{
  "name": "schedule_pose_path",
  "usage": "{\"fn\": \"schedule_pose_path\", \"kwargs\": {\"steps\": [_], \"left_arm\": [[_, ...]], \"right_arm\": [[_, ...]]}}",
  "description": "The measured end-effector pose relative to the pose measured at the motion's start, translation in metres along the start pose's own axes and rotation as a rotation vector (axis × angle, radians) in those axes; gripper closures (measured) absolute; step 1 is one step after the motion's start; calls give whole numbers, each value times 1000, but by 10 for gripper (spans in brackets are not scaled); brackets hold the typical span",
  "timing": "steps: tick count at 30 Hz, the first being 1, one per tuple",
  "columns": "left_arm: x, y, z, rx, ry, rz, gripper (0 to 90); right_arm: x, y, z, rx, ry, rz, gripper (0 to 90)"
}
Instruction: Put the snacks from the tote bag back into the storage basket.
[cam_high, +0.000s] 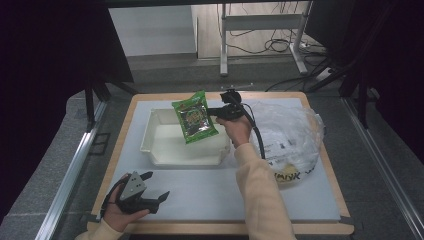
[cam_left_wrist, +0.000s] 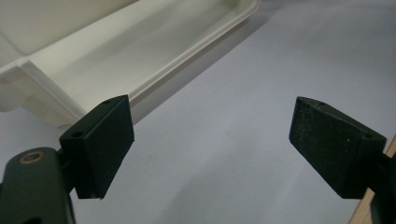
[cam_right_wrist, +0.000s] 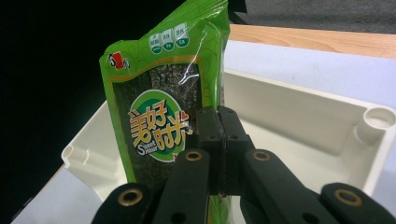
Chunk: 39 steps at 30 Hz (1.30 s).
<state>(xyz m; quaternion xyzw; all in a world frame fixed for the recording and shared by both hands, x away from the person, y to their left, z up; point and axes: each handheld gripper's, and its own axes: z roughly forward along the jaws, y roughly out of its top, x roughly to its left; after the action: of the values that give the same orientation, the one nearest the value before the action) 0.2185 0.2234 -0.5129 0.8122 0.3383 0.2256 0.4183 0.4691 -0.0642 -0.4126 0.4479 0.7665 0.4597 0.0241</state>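
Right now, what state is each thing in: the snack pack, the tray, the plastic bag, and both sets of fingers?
Snack pack: held upright above the tray, pinched at its edge.
Tray: on the mat, open, nothing lying in it.
Plastic bag: lying crumpled on the mat right of the tray, something still inside.
Right gripper: fingers shut on the snack pack.
Left gripper: fingers open, nothing between them, near the mat by the tray.

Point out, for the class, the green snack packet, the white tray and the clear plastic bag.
green snack packet (cam_high: 195, 120), high view, on its printed front.
white tray (cam_high: 182, 159), high view, on its near wall.
clear plastic bag (cam_high: 292, 135), high view, on its crumpled top side.
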Motion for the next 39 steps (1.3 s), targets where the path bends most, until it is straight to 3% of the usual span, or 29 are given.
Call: {"fn": "schedule_pose_path", "kwargs": {"steps": [31, 39], "left_arm": [[0, 0, 0, -5, -6, -10, 141], [2, -1, -1, -9, -7, -11, 141]], "right_arm": [[16, -4, 33, 23, 11, 16, 898], [21, -5, 44, 13, -12, 29, 898]]}}
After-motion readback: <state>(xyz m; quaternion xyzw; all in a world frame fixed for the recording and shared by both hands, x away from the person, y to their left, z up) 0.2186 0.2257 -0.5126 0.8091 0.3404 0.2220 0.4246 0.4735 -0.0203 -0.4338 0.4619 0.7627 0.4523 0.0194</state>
